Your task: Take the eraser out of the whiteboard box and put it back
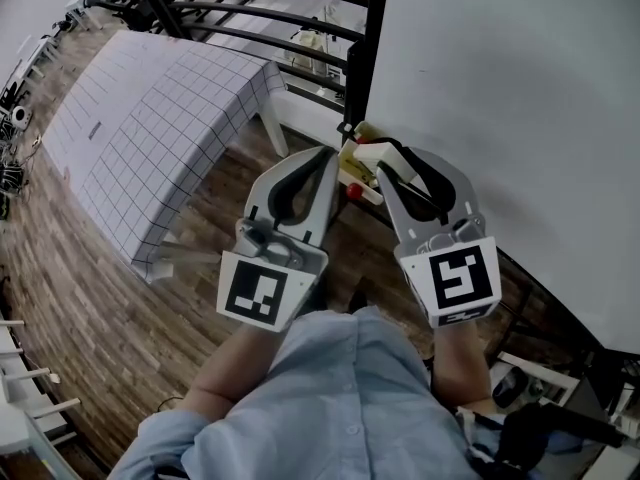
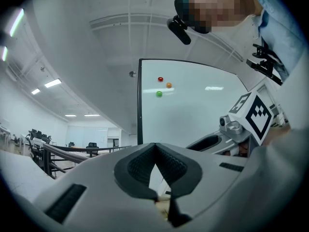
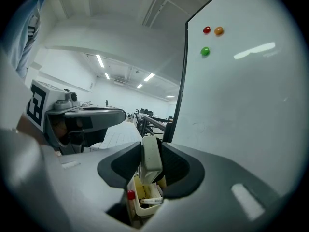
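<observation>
Head view: the right hand-held gripper (image 1: 393,162) holds the white eraser (image 1: 372,152) just above the whiteboard box (image 1: 350,173), at the whiteboard's (image 1: 500,98) left edge. The left hand-held gripper (image 1: 324,160) is just beside it on the left.

Left gripper view: its jaws meet at the tips, with nothing between them.

Right gripper view: both pads press on the upright eraser. The box below it holds markers (image 3: 150,201).

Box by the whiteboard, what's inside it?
A red cap, a white marker and something yellow. The right tool, holding the eraser, hides the rest of the box.
</observation>
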Action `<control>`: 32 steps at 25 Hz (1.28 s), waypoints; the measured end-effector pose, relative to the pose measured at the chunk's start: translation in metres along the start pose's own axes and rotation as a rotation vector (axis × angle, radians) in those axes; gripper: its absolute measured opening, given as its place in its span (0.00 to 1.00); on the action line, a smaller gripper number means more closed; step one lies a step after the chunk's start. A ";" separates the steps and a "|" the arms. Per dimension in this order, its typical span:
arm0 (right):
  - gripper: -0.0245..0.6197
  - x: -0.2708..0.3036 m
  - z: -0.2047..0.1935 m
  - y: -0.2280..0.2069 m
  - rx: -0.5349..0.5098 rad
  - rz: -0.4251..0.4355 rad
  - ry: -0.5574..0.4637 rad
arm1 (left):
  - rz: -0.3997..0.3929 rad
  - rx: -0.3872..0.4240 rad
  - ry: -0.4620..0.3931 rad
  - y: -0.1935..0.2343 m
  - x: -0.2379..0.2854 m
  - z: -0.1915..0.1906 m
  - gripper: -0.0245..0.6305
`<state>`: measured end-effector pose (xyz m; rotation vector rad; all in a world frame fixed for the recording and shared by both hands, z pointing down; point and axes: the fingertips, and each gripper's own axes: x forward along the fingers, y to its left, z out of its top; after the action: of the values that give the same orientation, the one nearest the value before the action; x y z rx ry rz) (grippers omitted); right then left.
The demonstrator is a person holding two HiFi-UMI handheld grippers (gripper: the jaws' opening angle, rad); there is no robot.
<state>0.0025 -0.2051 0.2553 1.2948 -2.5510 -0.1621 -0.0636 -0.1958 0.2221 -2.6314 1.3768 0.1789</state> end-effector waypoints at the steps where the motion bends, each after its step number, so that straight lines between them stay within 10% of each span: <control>1: 0.24 0.001 -0.001 0.000 0.005 -0.002 0.005 | -0.002 -0.002 0.003 0.001 0.001 -0.001 0.04; 32: 0.24 0.063 -0.063 0.019 0.048 0.001 0.187 | -0.047 -0.090 0.092 0.050 0.022 -0.055 0.04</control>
<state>-0.0296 -0.2429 0.3317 1.2619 -2.4113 0.0204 -0.0912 -0.2526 0.2677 -2.7754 1.3638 0.1184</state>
